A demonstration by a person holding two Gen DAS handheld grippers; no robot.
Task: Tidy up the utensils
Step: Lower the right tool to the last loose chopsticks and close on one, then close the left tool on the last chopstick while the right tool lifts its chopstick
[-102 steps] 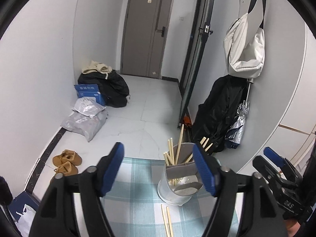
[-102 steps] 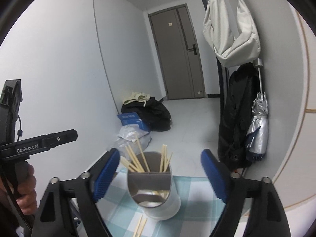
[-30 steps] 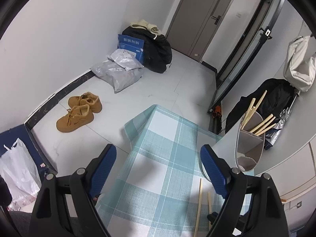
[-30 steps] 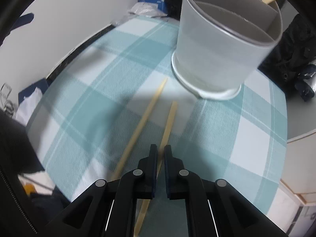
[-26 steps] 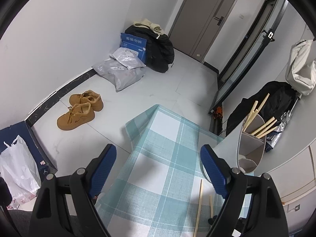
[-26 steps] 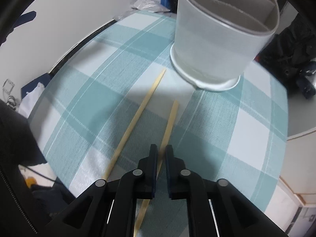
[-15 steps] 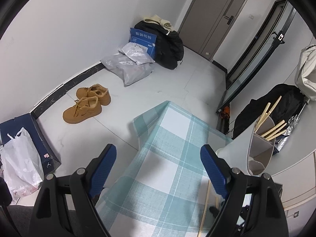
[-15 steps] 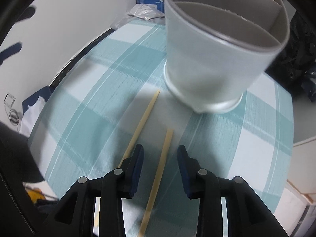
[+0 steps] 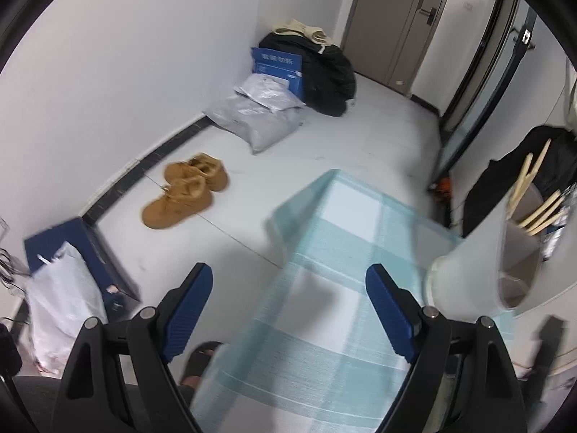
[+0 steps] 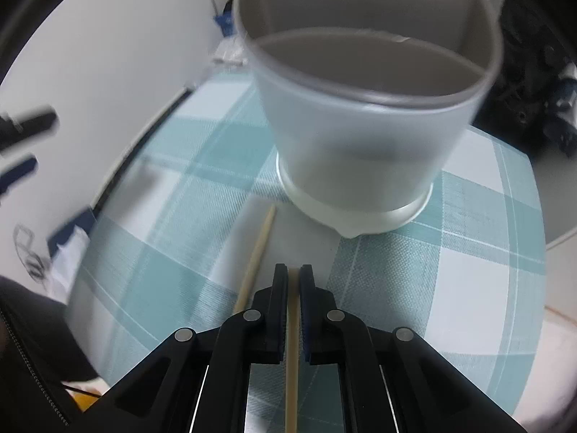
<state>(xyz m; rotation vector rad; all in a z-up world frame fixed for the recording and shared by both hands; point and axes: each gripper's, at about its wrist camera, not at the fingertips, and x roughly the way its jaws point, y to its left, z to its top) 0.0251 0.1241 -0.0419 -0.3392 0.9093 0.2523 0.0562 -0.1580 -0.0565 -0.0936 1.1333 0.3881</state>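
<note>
Right claw (image 10: 294, 274) just snapped closed on a chopstick (image 10: 293, 324) at lower centre, left claw (image 9: 288, 310) gaping empty, so could easily slip mid-lift to the holder (image 10: 360, 137) from that near-tip pinch

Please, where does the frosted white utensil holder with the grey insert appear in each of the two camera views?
Left wrist view: the frosted white utensil holder with the grey insert stands at the far right edge, right of the right blue finger, with pale wooden chopsticks sticking out of it.
Right wrist view: the holder fills the upper centre, seen close, just beyond the fingers.
Shared landmark: the teal and white checked tablecloth under the holder.
</note>
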